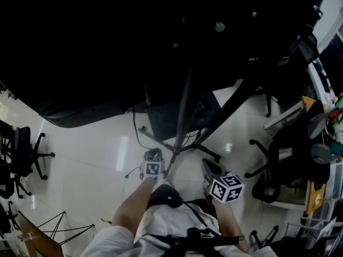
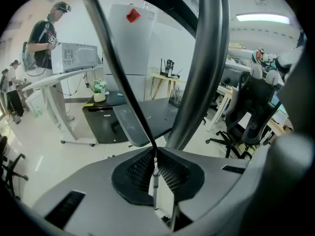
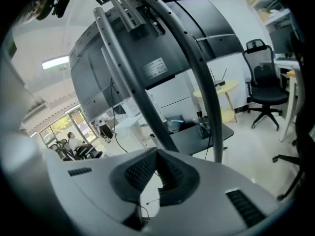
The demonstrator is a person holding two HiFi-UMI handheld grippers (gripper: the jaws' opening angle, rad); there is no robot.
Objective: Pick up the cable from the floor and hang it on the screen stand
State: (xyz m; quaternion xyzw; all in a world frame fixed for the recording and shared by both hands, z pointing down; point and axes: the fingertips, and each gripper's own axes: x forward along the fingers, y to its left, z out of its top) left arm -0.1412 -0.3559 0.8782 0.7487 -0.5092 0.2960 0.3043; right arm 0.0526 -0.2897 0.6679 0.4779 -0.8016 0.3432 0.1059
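Left gripper (image 2: 155, 156) is pinched on the thin black cable (image 2: 118, 68), which runs up-left from the jaws. The grey tubular screen stand post (image 2: 199, 68) rises just right of it. Right gripper (image 3: 156, 163) is closed on nothing.

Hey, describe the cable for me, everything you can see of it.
The cable is thin, black and smooth-sheathed, like rubber or plastic. In the left gripper view it slants in a nearly straight line from the upper left down into the left gripper, whose jaws are shut on it, beside the screen stand's grey pole. A short stretch continues below the pinch. Neither end shows.
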